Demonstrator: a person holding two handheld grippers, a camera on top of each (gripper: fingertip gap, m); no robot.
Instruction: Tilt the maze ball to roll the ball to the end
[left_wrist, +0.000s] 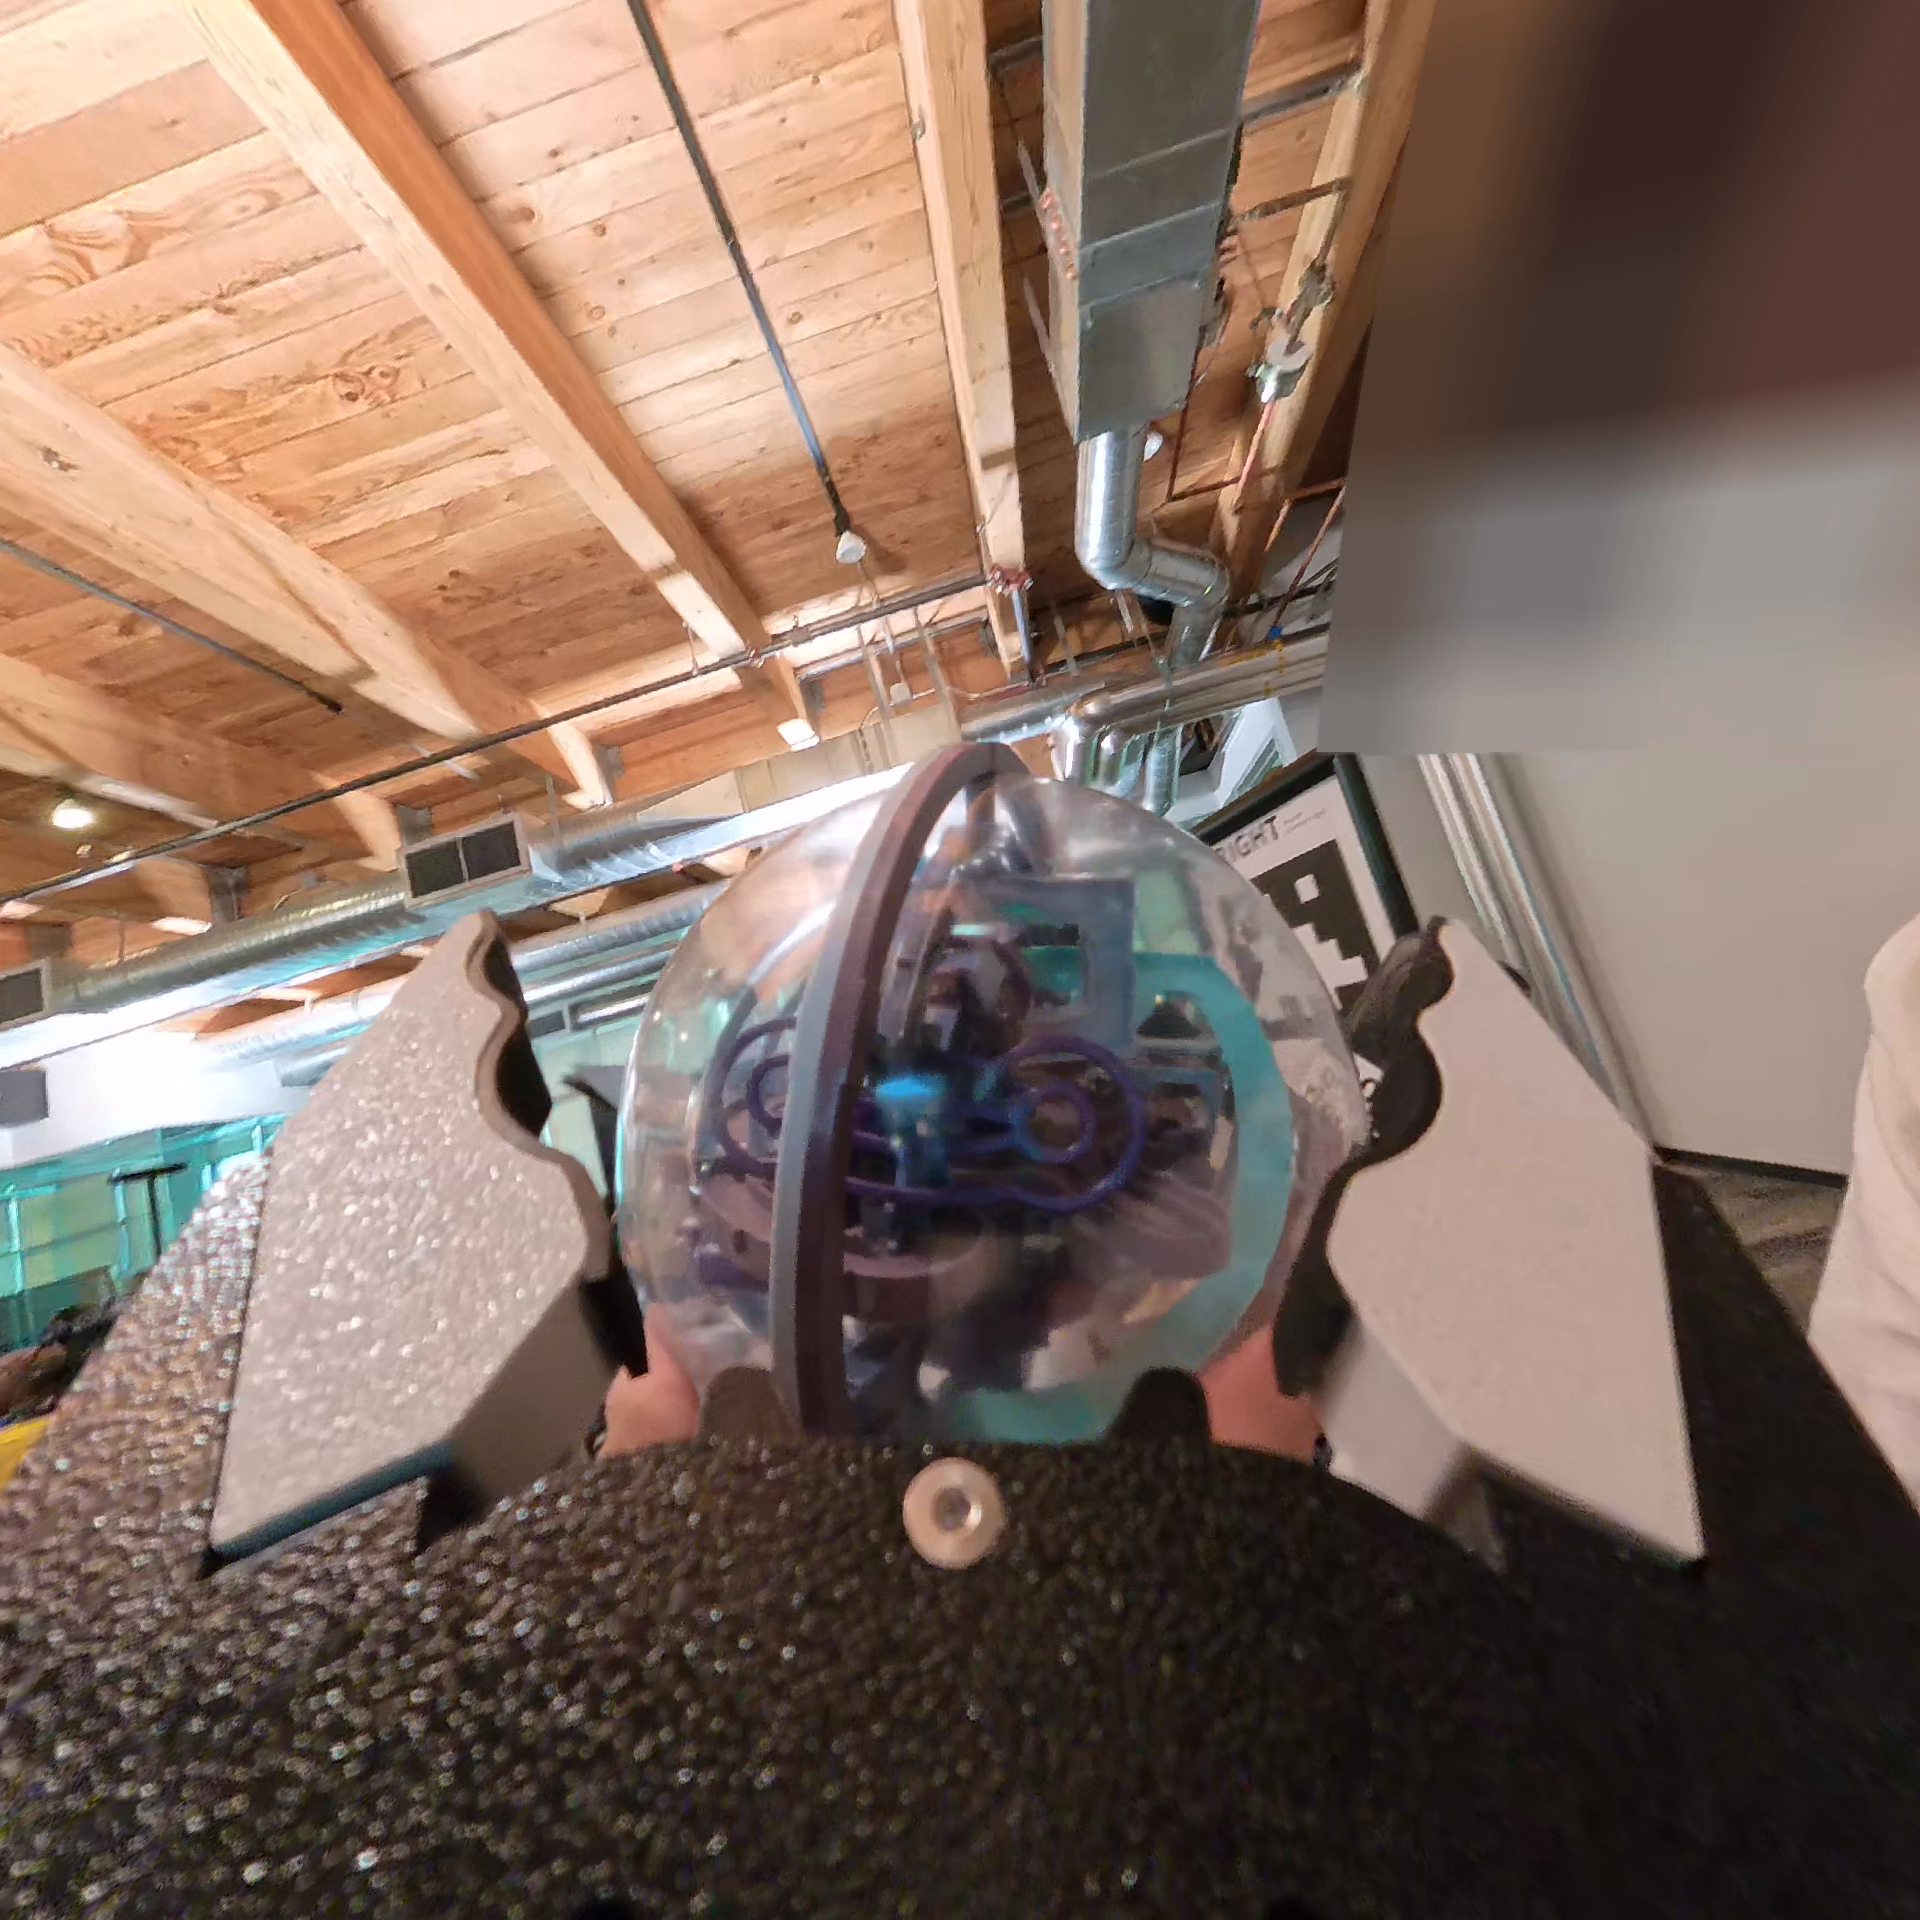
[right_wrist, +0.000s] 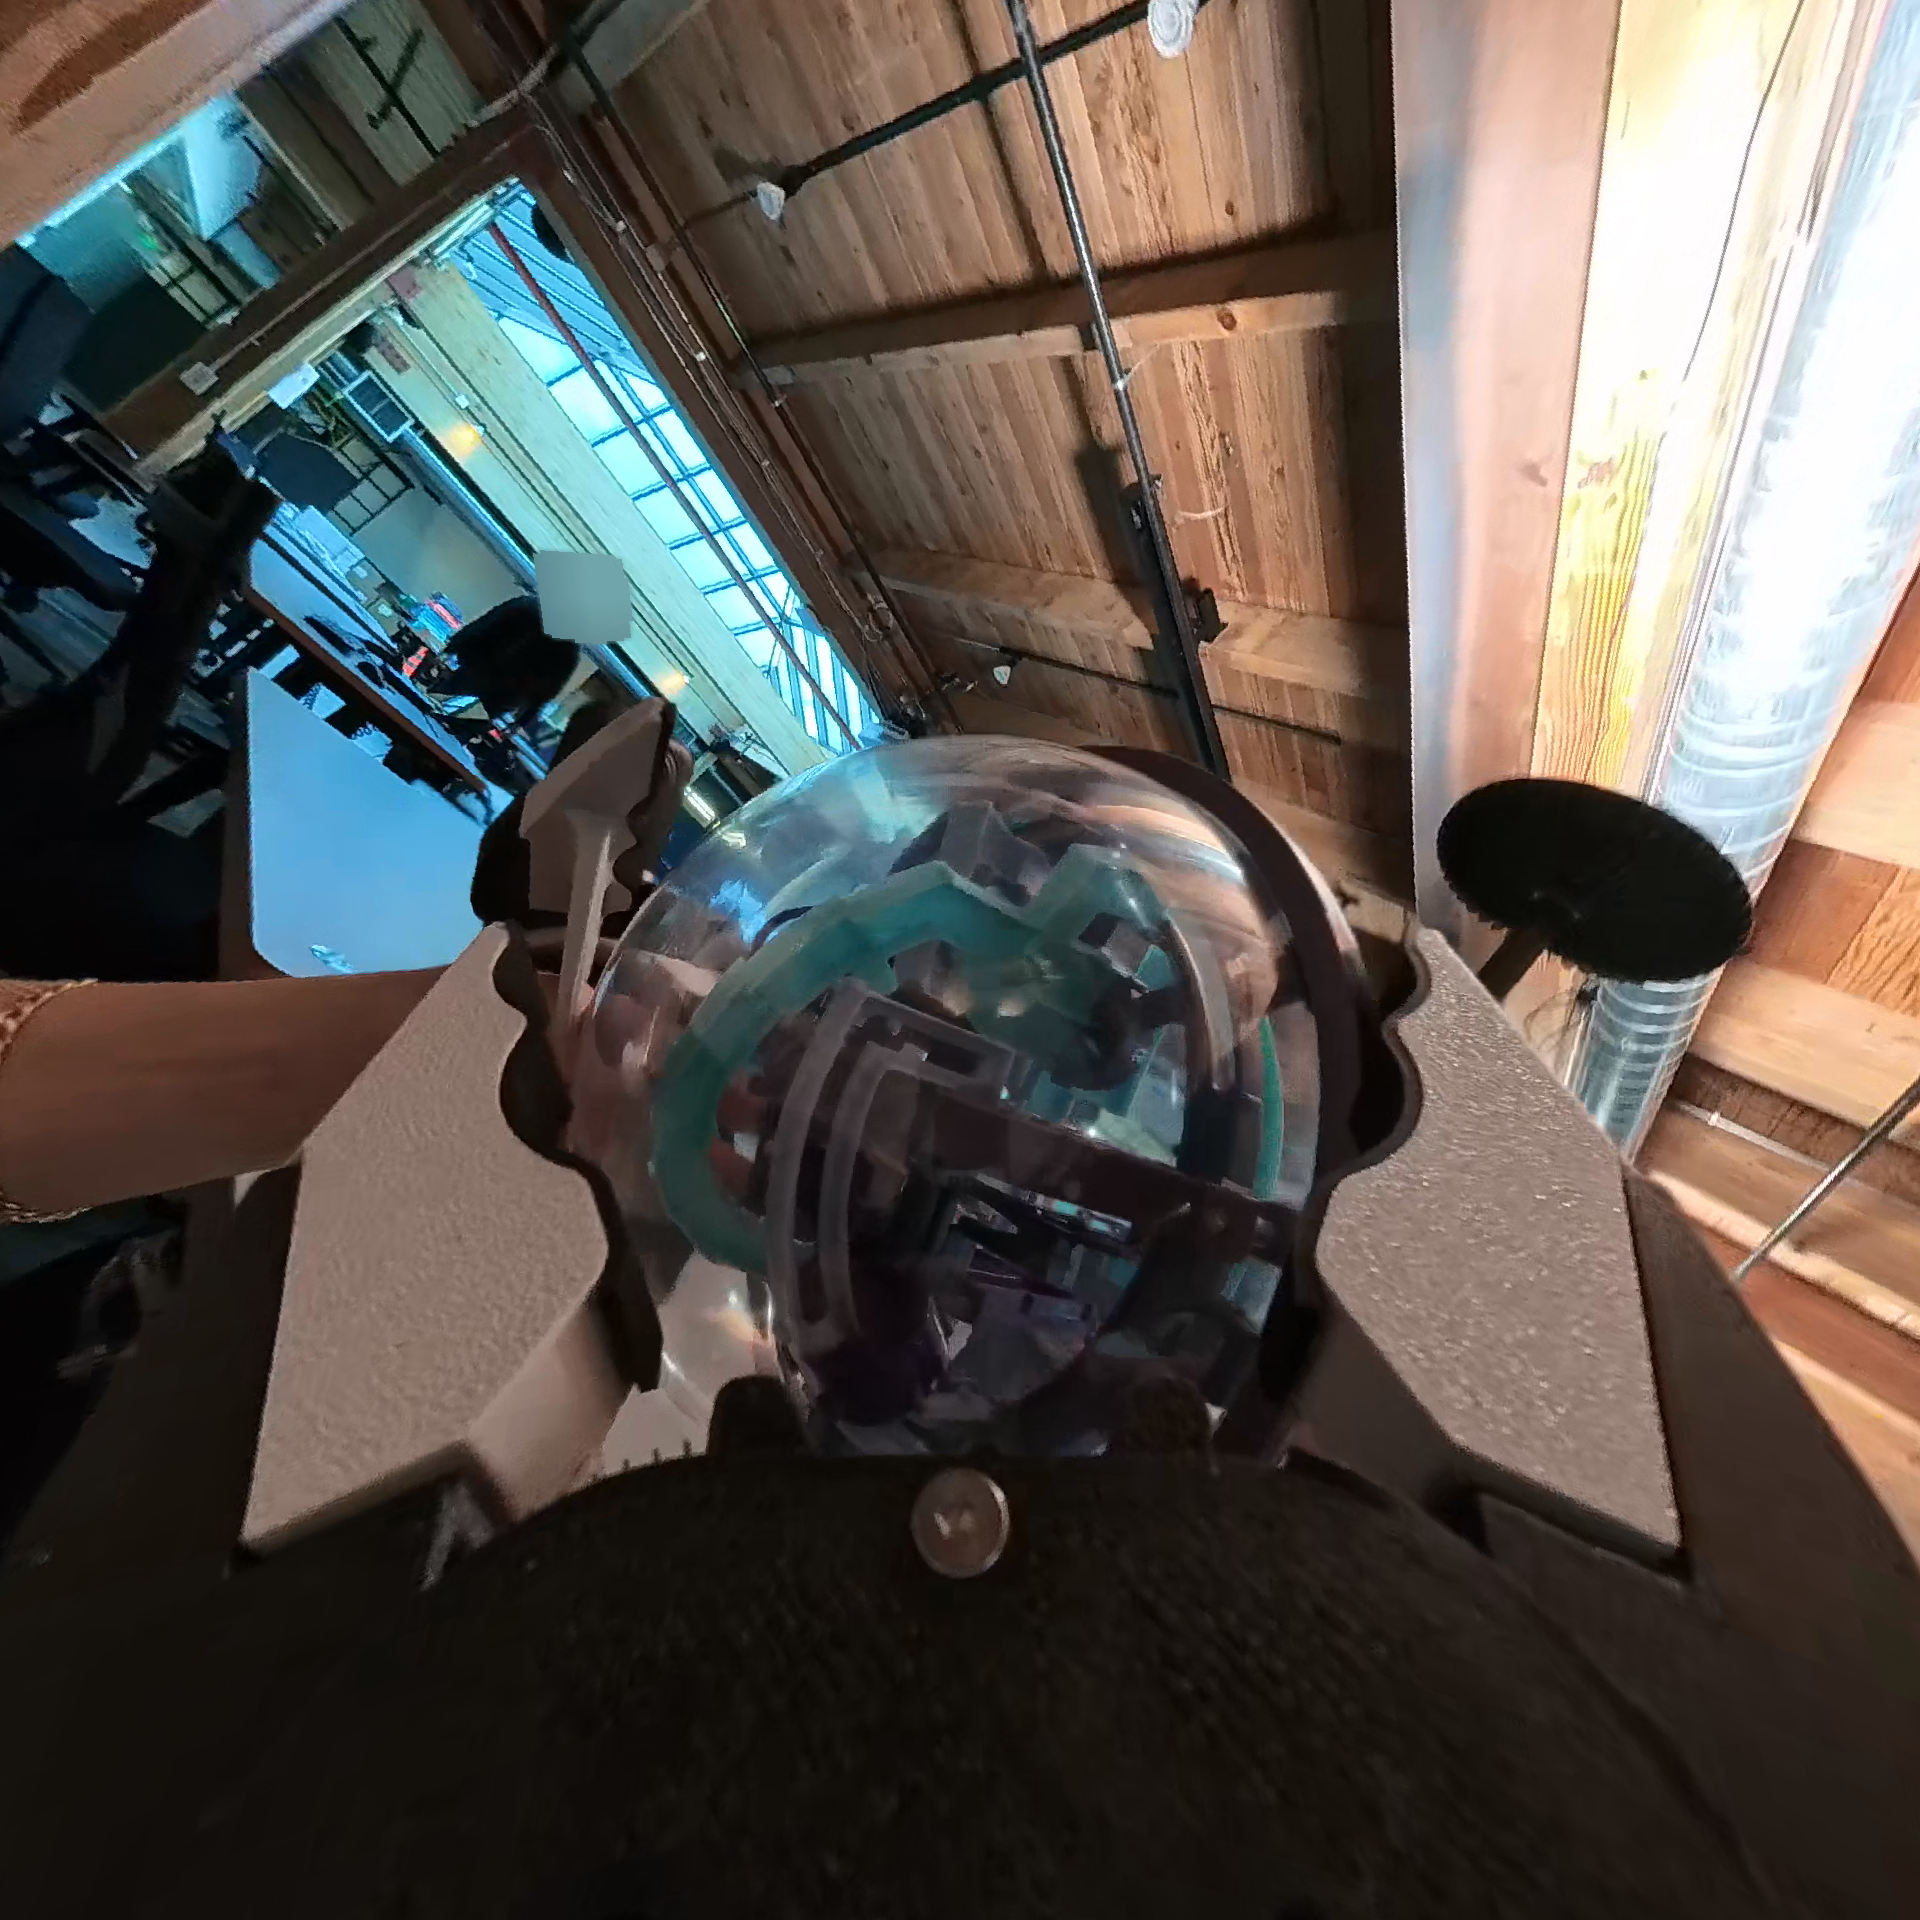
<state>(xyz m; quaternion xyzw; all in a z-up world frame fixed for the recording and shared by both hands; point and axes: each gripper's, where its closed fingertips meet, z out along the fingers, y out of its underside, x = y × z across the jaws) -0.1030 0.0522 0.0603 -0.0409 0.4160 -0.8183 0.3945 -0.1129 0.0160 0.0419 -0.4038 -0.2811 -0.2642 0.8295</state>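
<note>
Mid-tilt: clear maze ball (left_wrist: 966, 1101) clamped by left gripper (left_wrist: 961, 997) & right gripper (right_wrist: 956, 997), raised toward ceiling. Next, prob. small, slow tilts; inner ball not spotted.

Clear maze ball (left_wrist: 966, 1091) between fingers (left_wrist: 416, 1143)

Both wrist views close behind one shared maze ball (left_wrist: 966, 1101), apparently ceilingward.

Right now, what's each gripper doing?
Left gripper: closed on the clear maze ball.
Right gripper: closed on the same maze ball.
</note>
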